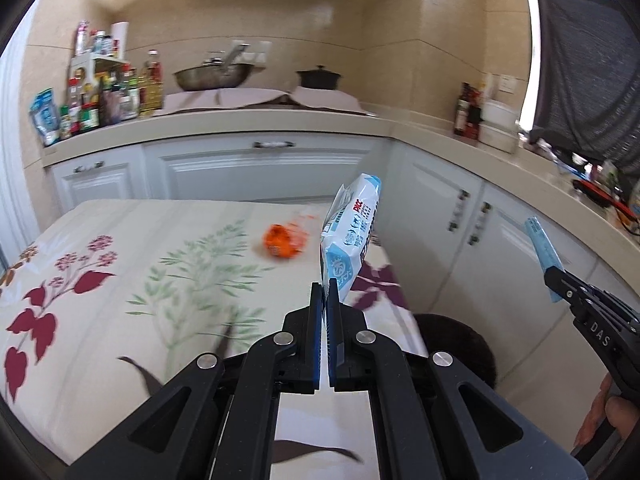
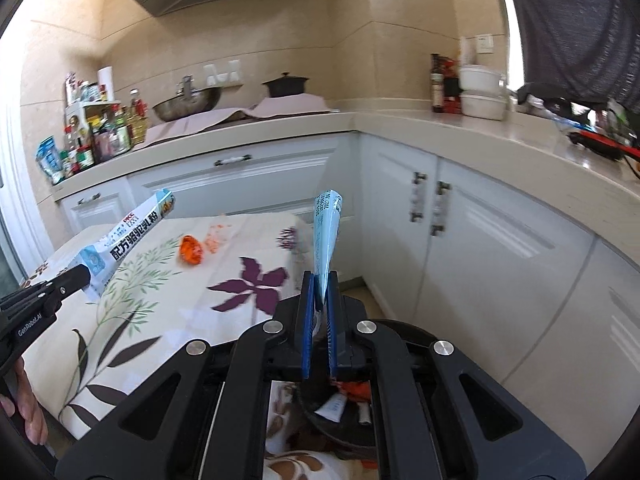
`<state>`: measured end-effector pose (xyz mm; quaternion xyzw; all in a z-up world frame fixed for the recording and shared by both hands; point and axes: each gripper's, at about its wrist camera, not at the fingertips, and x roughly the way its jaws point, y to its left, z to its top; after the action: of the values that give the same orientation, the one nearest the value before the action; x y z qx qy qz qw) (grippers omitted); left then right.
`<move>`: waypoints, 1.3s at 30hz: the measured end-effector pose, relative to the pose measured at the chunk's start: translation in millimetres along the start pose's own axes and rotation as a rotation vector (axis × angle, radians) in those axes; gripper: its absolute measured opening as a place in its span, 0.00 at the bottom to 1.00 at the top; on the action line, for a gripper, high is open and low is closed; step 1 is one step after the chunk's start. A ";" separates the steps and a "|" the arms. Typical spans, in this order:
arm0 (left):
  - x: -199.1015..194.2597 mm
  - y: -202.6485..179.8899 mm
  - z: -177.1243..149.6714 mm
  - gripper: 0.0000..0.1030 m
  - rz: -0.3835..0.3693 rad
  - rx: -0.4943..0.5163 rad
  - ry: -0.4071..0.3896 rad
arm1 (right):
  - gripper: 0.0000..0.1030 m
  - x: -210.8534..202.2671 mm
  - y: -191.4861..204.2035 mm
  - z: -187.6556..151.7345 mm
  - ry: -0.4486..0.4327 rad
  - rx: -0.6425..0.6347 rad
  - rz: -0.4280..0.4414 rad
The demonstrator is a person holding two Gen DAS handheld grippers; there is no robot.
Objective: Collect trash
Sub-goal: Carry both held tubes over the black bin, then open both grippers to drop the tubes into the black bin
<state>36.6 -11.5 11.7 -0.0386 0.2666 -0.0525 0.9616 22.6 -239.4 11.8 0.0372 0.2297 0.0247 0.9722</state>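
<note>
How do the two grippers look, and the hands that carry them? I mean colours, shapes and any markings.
Both grippers are matte black linkages with round silver pivot pins and flat fingers faced with blue ribbed pads. The left gripper has white "GenRobot.AI" lettering on its side, seen from the right wrist view. The right gripper shows the letters "DAS". No cables show. The left hand and right hand are bare; no sleeves visible.

Crumpled wrapper (image 1: 282, 241) on table (image 1: 120, 280)

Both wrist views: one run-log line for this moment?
left gripper: shut on white-blue packet | right gripper: shut on light-blue wrapper, above bin | orange wrapper: on table
</note>
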 end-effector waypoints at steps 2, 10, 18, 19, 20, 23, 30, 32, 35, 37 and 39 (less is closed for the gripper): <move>1.6 -13.0 -2.2 0.03 -0.025 0.014 0.003 | 0.06 -4.8 -11.1 -3.4 -0.002 0.008 -0.020; 15.2 -56.7 -13.2 0.02 -0.088 0.057 0.036 | 0.06 -12.7 -46.3 -12.0 -0.007 0.036 -0.076; 29.9 -91.6 -18.8 0.03 -0.113 0.103 0.046 | 0.06 -10.0 -71.1 -18.2 0.002 0.061 -0.089; 30.8 -94.5 -19.6 0.03 -0.115 0.104 0.047 | 0.06 -9.5 -72.7 -18.6 0.001 0.063 -0.088; 31.9 -97.1 -19.6 0.03 -0.118 0.106 0.047 | 0.06 -8.9 -73.3 -18.4 0.002 0.063 -0.088; 33.6 -104.5 -19.9 0.02 -0.119 0.114 0.044 | 0.06 -7.0 -77.9 -19.4 0.003 0.068 -0.084; 41.3 -113.3 -19.8 0.03 -0.118 0.121 0.051 | 0.06 -3.0 -81.2 -19.9 0.007 0.073 -0.078; 42.2 -114.7 -20.8 0.03 -0.117 0.125 0.053 | 0.06 -1.0 -81.1 -20.8 0.009 0.074 -0.076; 44.1 -116.9 -22.2 0.03 -0.116 0.130 0.055 | 0.06 2.1 -80.9 -21.8 0.013 0.079 -0.075; 46.0 -118.1 -22.7 0.03 -0.117 0.132 0.058 | 0.06 5.2 -81.1 -22.2 0.016 0.081 -0.074; 48.2 -119.2 -23.0 0.03 -0.117 0.133 0.061 | 0.06 8.1 -81.1 -22.2 0.017 0.081 -0.072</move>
<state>56.2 -136.6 -20.3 0.0115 0.2888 -0.1271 0.9488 22.4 -318.3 -18.4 0.0678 0.2401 -0.0194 0.9682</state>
